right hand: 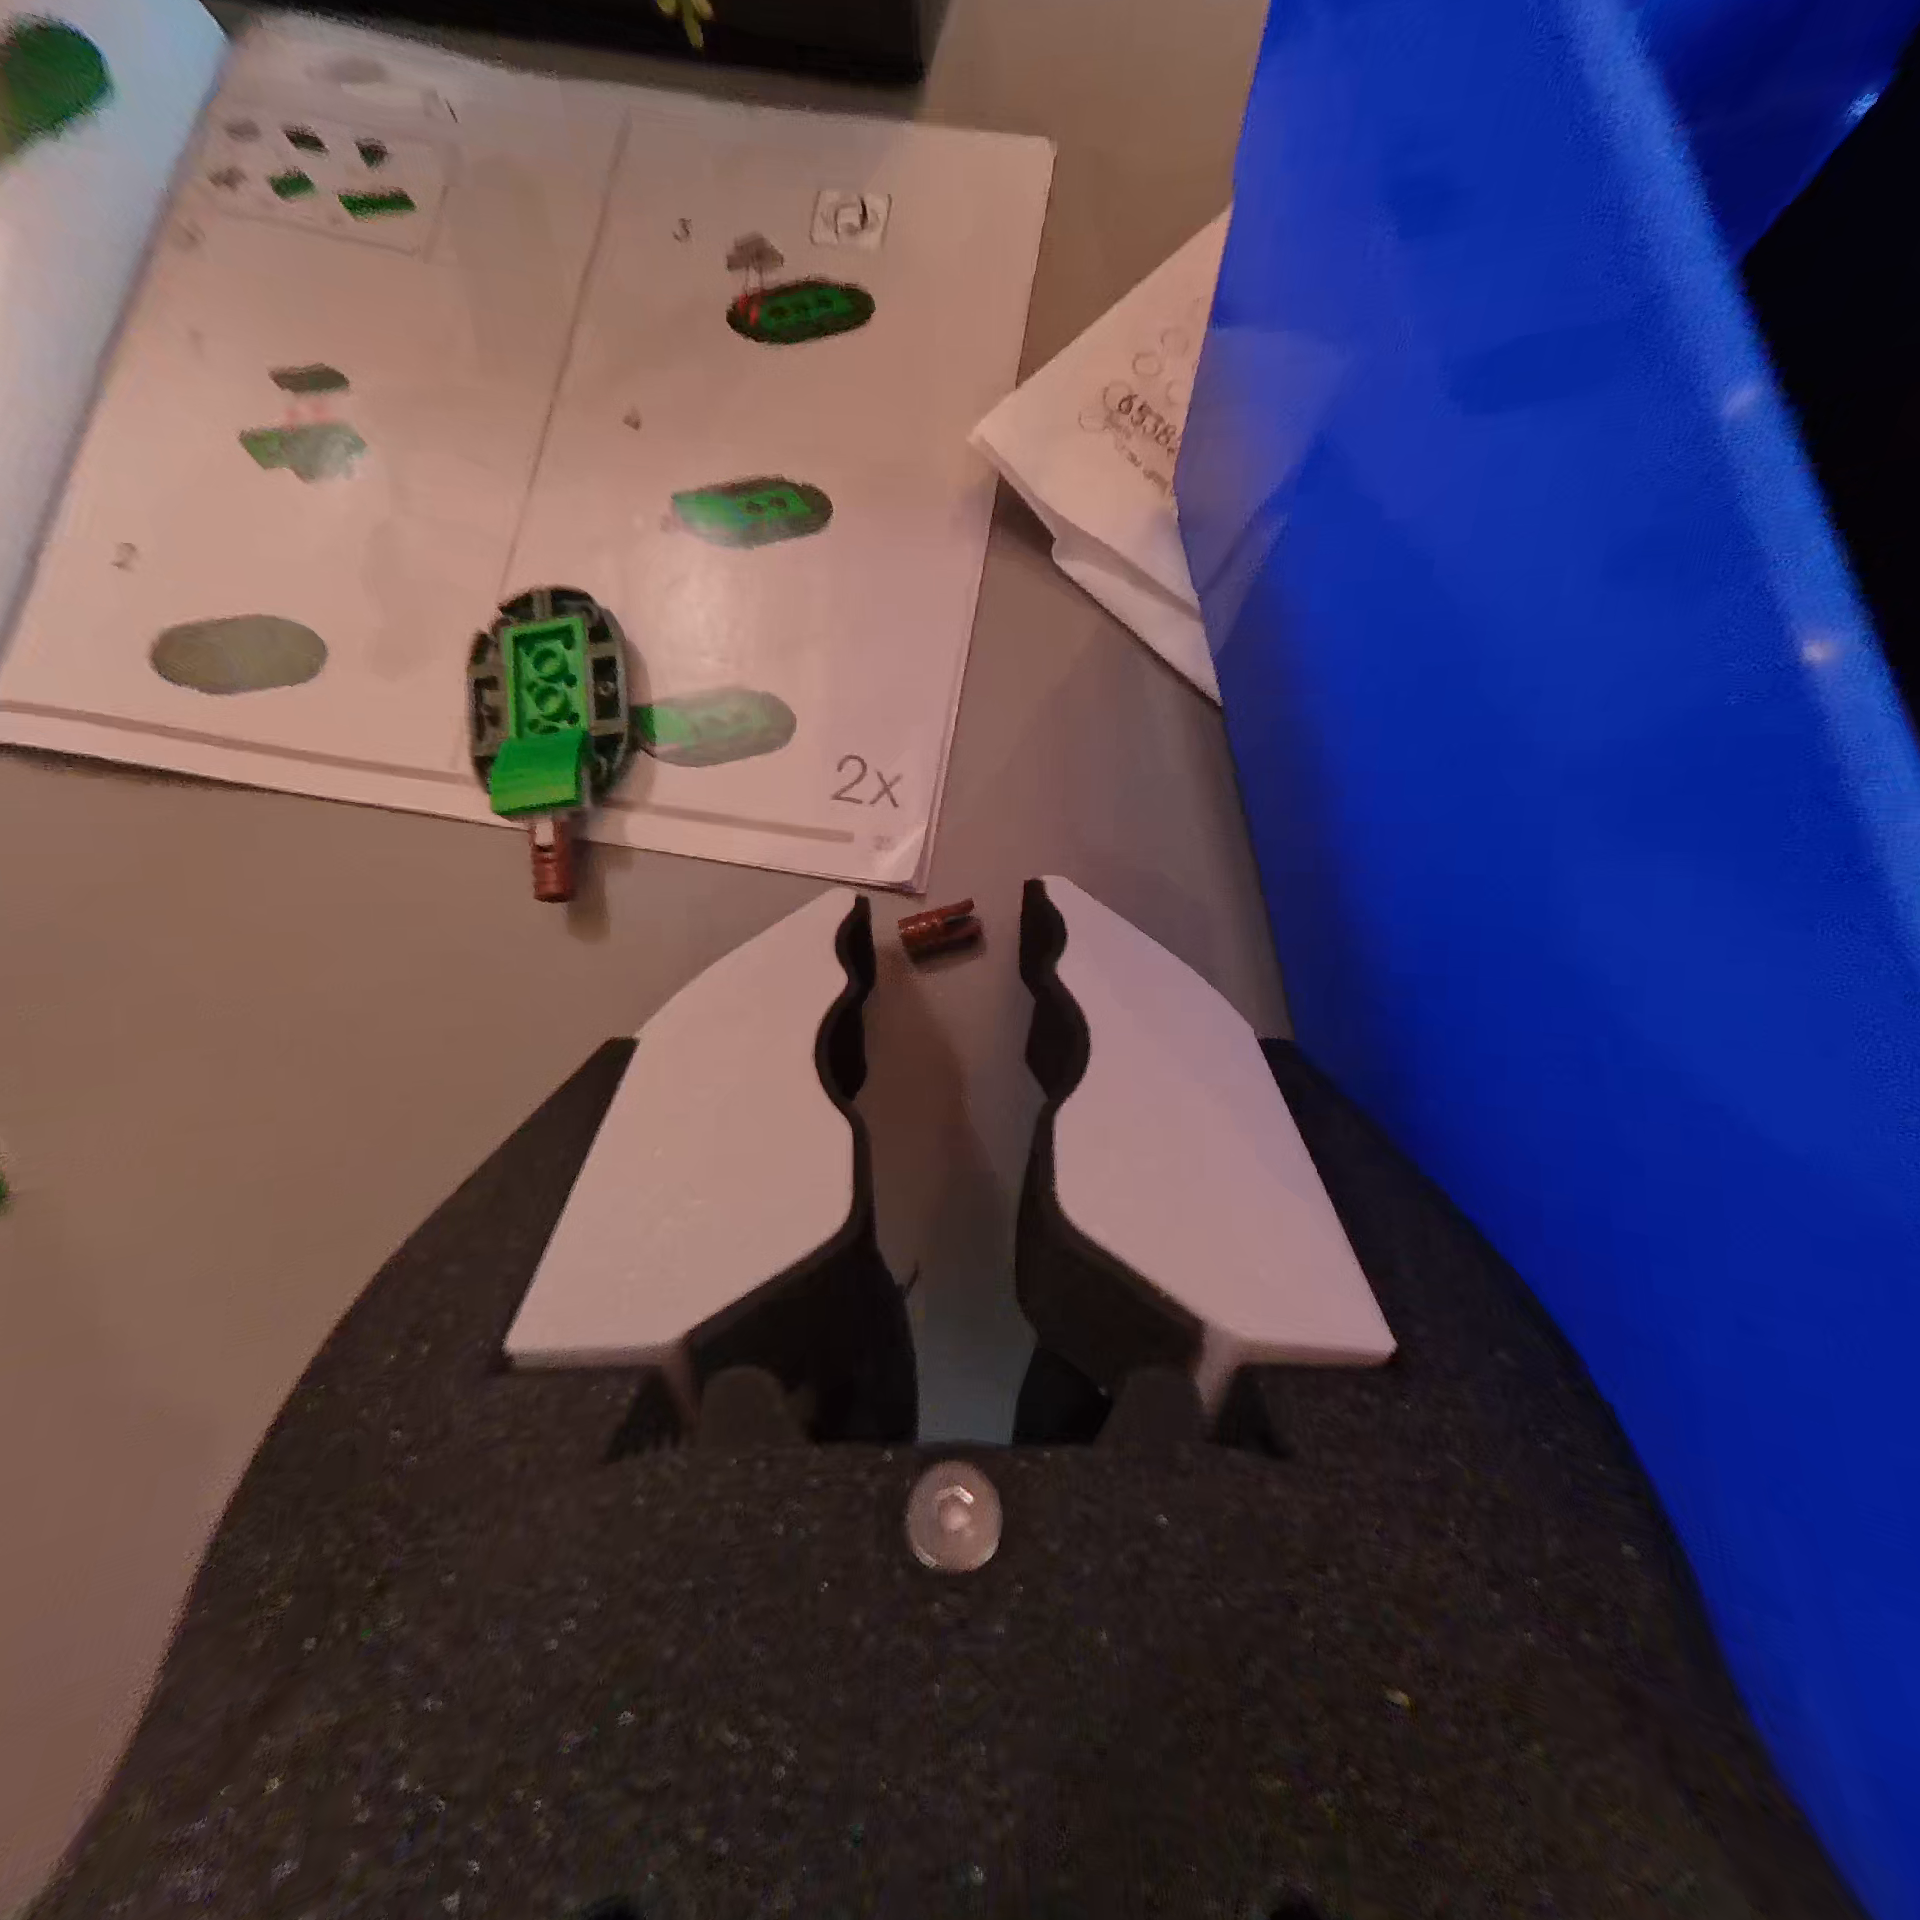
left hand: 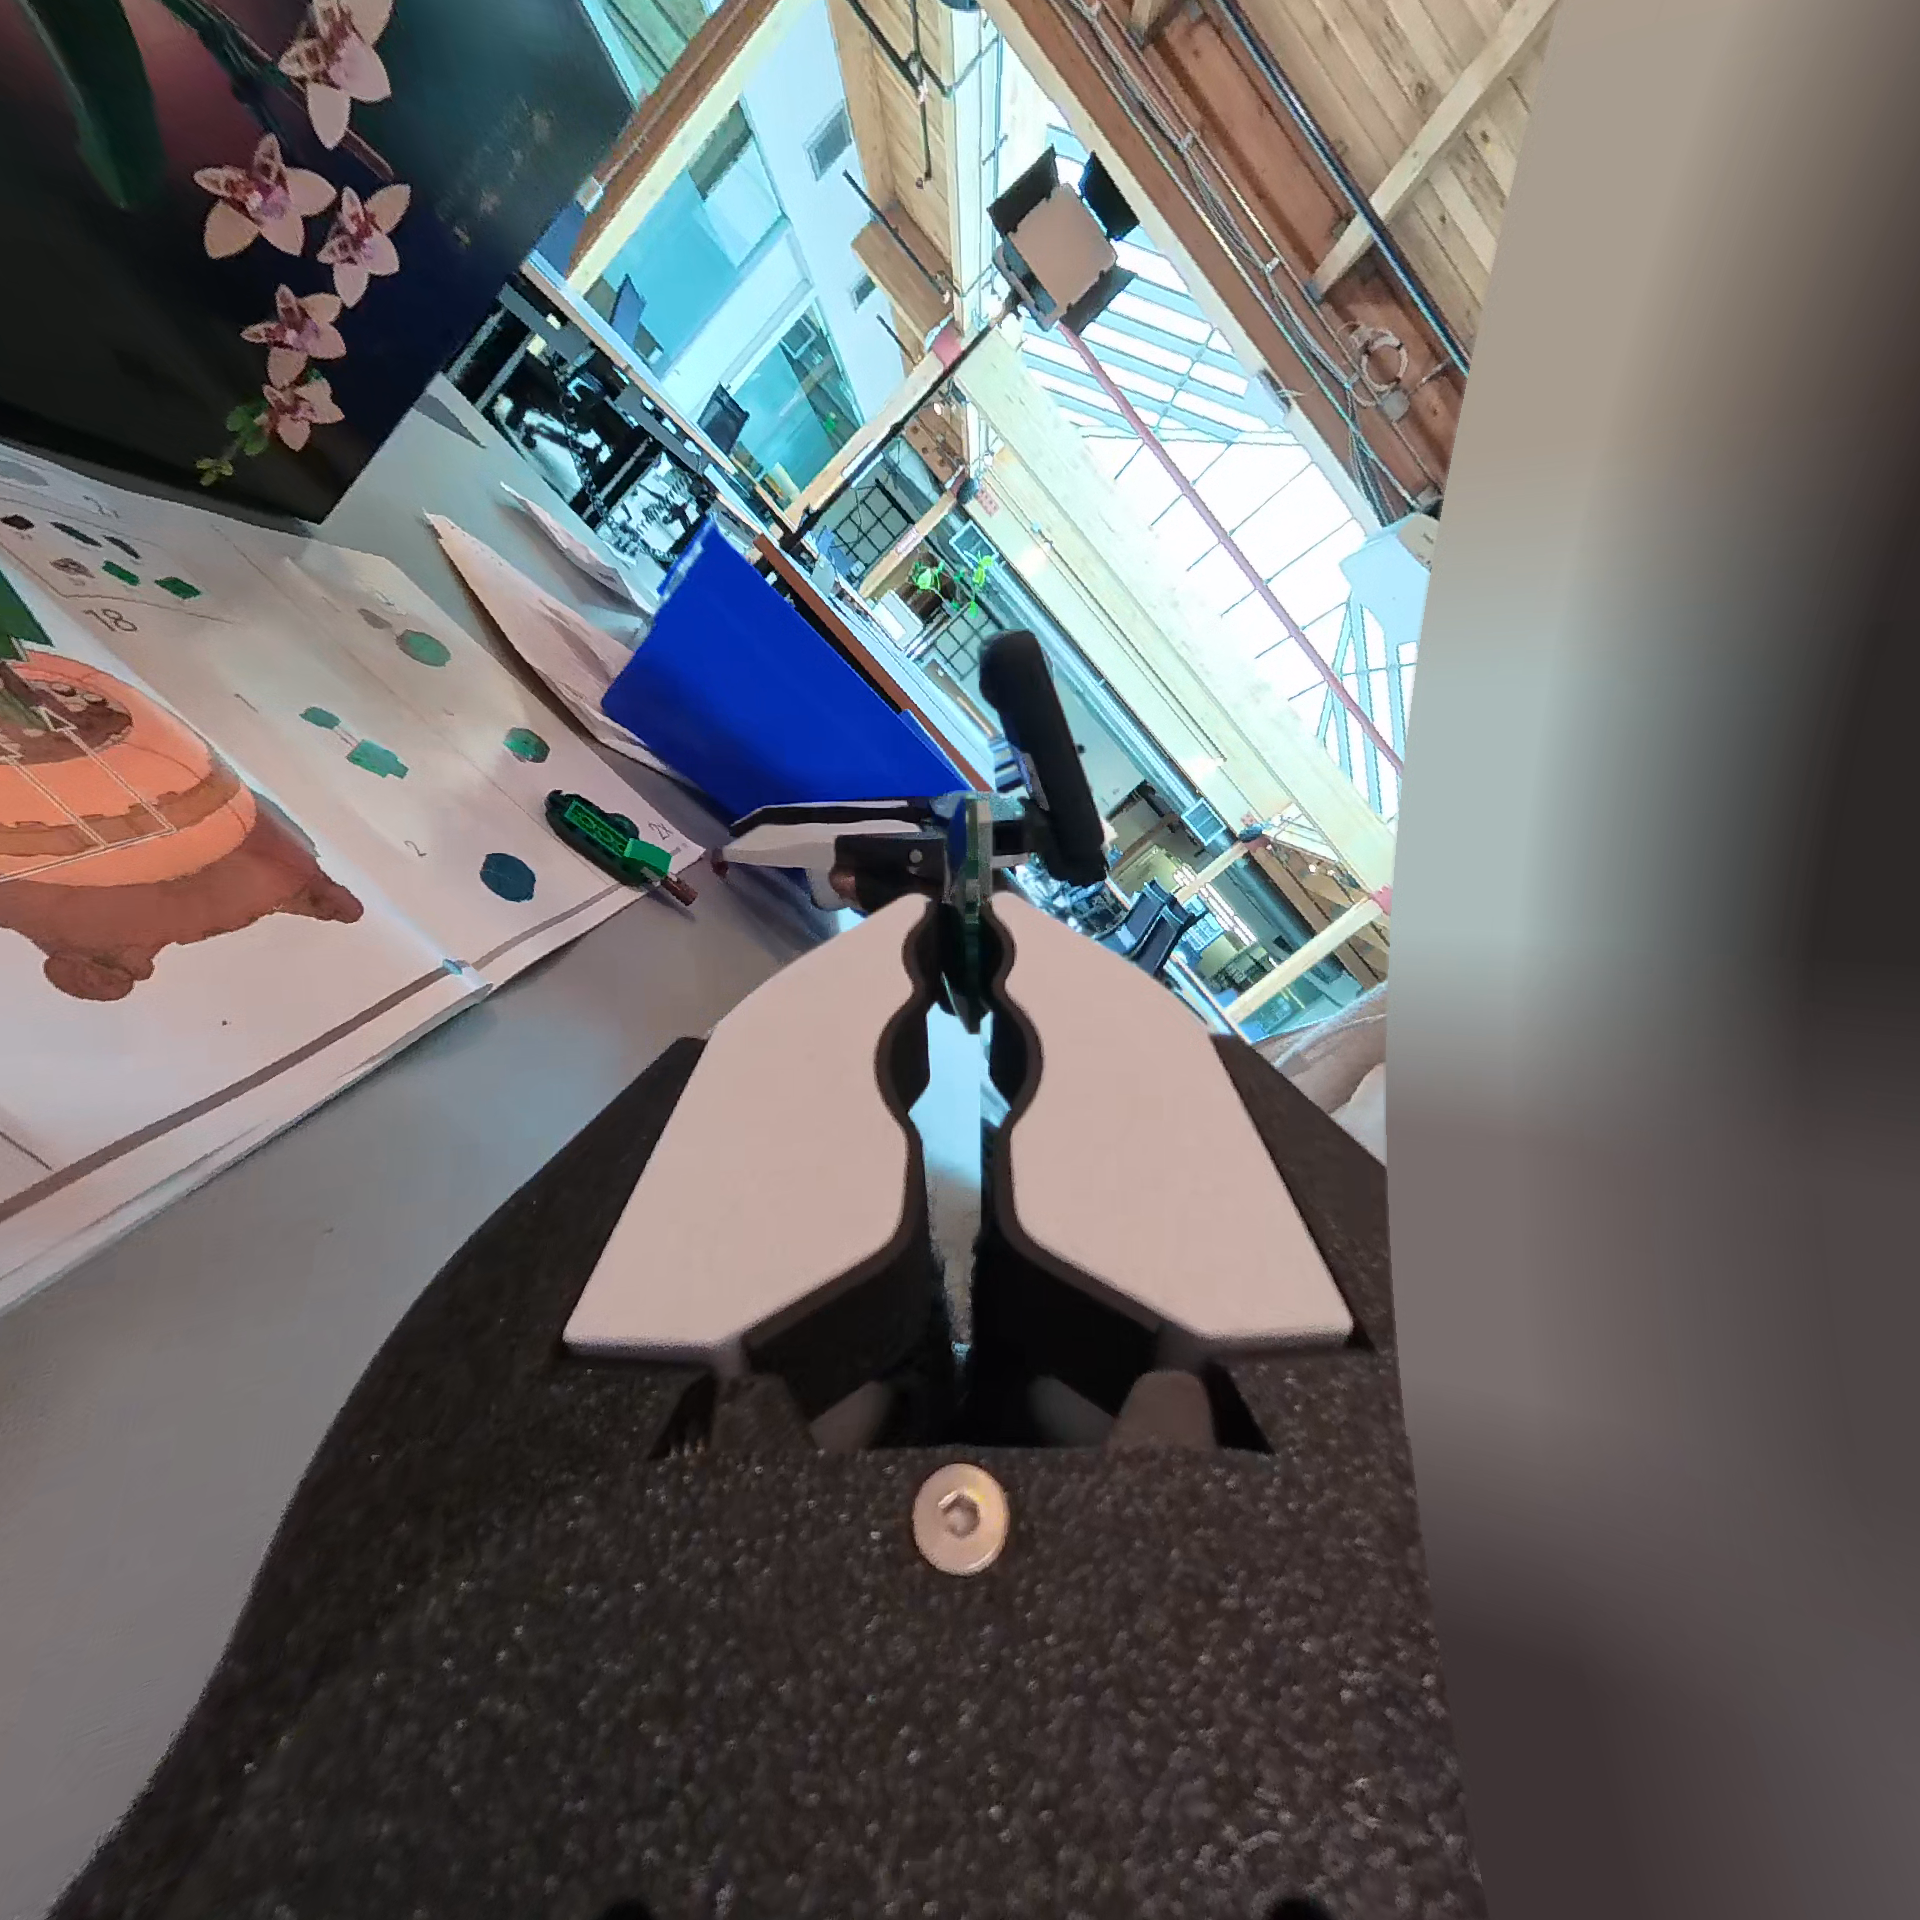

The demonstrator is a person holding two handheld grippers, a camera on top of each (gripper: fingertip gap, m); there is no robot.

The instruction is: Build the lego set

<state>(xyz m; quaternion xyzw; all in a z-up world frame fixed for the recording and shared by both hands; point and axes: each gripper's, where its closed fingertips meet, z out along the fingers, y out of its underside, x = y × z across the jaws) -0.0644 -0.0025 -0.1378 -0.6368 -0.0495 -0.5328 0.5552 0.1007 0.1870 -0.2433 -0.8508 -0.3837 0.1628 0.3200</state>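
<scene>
The left gripper (left hand: 968,940) is clamped on a thin green piece (left hand: 971,914), held edge-on and upright between its tips, raised off the grey worktop (left hand: 343,1226). Beyond it, the right gripper (left hand: 831,842) shows side-on, low by the blue bin (left hand: 769,696). In its own view the right gripper (right hand: 940,904) has its fingers apart, pointing down at the worktop (right hand: 260,1039), with a small brown peg (right hand: 940,925) lying on the surface between its tips, touching neither finger as far as can be seen. Just beside, to the left, a green oval assembly (right hand: 545,701) rests on the lower edge of the open booklet (right hand: 727,436): a dark oval plate with brighter green bricks on top and a second brown peg (right hand: 551,862) sticking out from its near end onto the worktop. The same assembly (left hand: 608,826) shows in the left view on the booklet (left hand: 260,831) corner. The blue bin (right hand: 1558,727) stands close on the right, over a white paper sheet (right hand: 1101,488). A dark box (left hand: 312,187) printed with orchids stands behind the booklet.
</scene>
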